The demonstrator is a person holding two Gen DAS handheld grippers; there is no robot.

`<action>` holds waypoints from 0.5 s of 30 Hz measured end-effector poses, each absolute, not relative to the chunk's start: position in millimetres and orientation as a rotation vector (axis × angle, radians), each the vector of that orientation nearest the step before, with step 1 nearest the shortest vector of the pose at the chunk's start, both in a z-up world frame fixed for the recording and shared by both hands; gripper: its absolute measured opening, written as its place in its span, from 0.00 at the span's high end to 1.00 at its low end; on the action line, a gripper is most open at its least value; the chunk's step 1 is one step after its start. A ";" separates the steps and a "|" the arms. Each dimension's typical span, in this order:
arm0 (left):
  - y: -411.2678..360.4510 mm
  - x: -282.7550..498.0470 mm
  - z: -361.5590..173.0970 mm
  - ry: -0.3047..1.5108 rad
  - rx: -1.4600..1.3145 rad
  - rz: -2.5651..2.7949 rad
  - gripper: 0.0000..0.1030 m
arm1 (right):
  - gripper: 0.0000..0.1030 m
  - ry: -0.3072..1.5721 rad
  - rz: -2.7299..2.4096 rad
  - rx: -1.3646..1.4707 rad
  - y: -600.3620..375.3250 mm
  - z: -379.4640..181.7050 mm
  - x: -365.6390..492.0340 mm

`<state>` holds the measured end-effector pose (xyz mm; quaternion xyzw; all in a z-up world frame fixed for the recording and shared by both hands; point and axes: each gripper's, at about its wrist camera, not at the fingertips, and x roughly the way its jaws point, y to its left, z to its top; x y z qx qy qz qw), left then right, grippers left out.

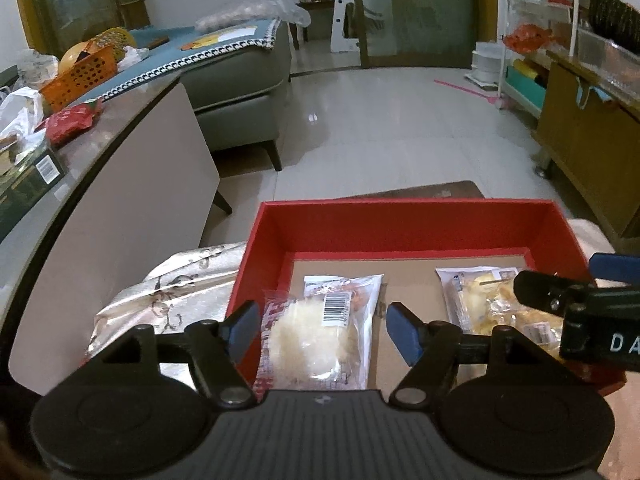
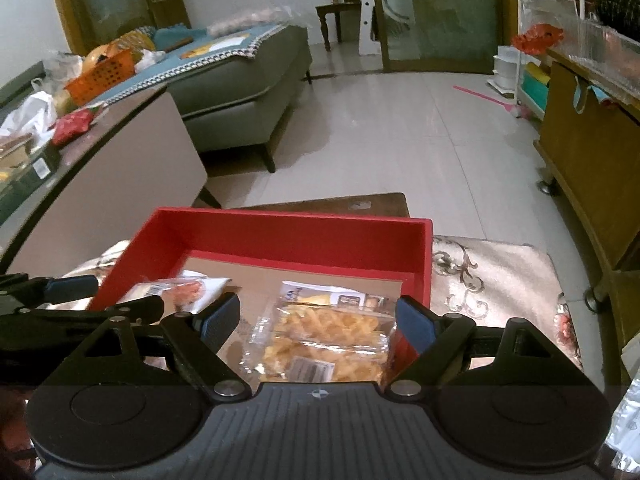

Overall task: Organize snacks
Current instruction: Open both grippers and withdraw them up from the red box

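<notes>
Room: tiled living-room floor, grey sofa at back left with a blue blanket on top, wooden cabinet on the right.
Side desk: far left, cluttered; orange basket, red snack bag, dark box with barcode.
Work surface: low desk under a beige floral cloth; red box sits on it, cardboard floor visible inside.
Left tongs: apart, pads on either side of the near end of the white pastry packet, not touching it as far as I can tell.
White pastry packet: flat in the left half of the red box, barcode label up, a second clear-wrapped pastry overlapping its near-left corner.
Yellow snack packet: flat in the right half of the red box, clear wrapper, fried twists inside, well apart from the white packet.
Right tongs: apart, hanging over the yellow snack packet, pads straddling it; contact with the wrapper cannot be told.
Cross view: right tongs enter the left wrist view at the right edge, above the yellow packet.
</notes>
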<state>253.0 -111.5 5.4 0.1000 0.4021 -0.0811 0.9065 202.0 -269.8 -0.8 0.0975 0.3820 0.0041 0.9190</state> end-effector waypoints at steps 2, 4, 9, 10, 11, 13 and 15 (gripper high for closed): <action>-109.2 249.7 9.6 0.825 0.198 -0.171 0.37 | 0.13 0.784 0.013 0.200 -267.6 1.6 199.5; -108.5 246.6 12.5 0.820 0.193 -0.170 0.37 | 0.13 0.781 0.016 0.201 -265.8 3.7 196.9; -105.5 240.7 18.9 0.809 0.186 -0.169 0.34 | 0.13 0.772 0.020 0.207 -262.5 7.7 190.4; -104.6 240.1 19.4 0.806 0.183 -0.167 0.32 | 0.13 0.771 0.020 0.208 -262.1 8.3 189.5; -104.0 239.7 19.7 0.805 0.181 -0.165 0.32 | 0.13 0.770 0.020 0.209 -261.8 8.9 188.6; -103.1 239.9 19.6 0.811 0.182 -0.165 0.32 | 0.13 0.768 0.021 0.210 -262.1 10.0 187.4; -102.5 239.3 19.5 0.811 0.180 -0.164 0.32 | 0.13 0.769 0.020 0.212 -263.1 10.5 186.9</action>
